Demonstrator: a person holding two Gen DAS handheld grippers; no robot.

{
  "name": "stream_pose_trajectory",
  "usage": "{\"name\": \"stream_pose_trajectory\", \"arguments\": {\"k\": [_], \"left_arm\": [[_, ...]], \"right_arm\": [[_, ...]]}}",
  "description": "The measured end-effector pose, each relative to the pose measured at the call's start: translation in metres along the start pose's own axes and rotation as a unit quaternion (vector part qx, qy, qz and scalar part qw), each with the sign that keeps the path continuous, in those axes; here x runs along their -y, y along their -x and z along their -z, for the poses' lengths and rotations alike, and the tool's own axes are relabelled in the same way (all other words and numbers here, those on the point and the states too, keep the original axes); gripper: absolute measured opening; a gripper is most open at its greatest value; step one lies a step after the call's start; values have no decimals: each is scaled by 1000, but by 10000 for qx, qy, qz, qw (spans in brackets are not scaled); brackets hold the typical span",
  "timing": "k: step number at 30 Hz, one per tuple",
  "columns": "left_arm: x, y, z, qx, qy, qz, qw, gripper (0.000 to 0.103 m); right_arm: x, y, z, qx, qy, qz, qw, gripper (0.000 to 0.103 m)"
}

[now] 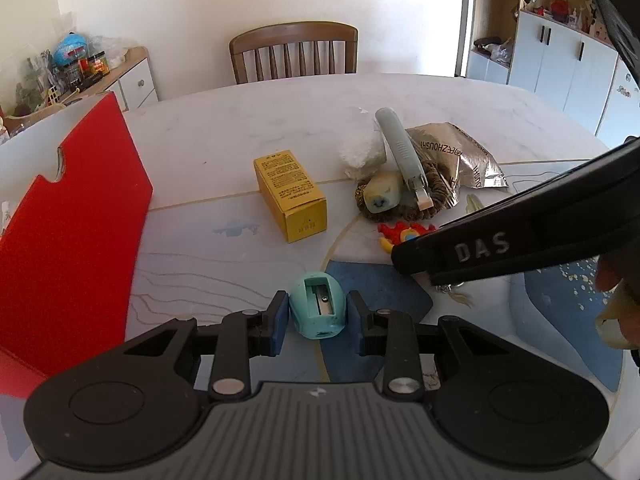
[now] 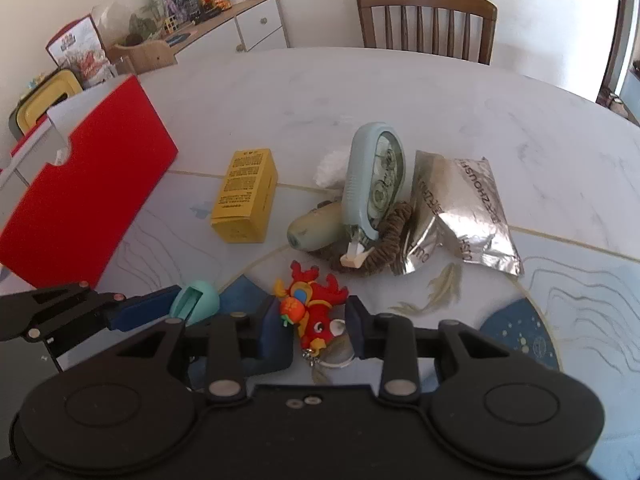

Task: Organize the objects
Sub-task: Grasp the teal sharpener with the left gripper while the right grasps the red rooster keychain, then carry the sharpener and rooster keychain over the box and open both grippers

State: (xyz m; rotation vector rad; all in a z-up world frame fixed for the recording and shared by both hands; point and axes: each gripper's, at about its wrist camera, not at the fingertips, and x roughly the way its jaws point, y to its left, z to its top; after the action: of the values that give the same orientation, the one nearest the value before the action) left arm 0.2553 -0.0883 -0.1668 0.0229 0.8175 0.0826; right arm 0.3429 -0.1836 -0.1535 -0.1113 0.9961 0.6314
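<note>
My left gripper [image 1: 317,322] has its blue pads on both sides of a teal egg-shaped pencil sharpener [image 1: 318,310] low over the table; it also shows in the right wrist view [image 2: 196,302]. My right gripper [image 2: 316,330] straddles a red dragon keychain toy [image 2: 312,312], with its pads at the toy's sides. A yellow carton [image 1: 292,194] lies mid-table. A pale blue correction tape [image 2: 376,176], a brown scrunchie [image 2: 384,248], a pale green egg-shaped item [image 2: 316,226] and a silver foil bag [image 2: 460,208] sit in a pile.
A red open box [image 1: 68,232] stands at the left. A white crumpled tissue [image 1: 362,152] lies behind the pile. A wooden chair [image 1: 294,52] stands at the table's far edge. A cluttered sideboard [image 2: 224,20] is at the back left.
</note>
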Motion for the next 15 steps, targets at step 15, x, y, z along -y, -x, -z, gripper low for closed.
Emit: {"name": "stream_pose_trajectory", "arguments": {"k": [15], "left_arm": [[-8,56,-10,239,-70,264,9993,30]], "right_arm": [[-16,66,2,363,-33,-142,9992,34]]}}
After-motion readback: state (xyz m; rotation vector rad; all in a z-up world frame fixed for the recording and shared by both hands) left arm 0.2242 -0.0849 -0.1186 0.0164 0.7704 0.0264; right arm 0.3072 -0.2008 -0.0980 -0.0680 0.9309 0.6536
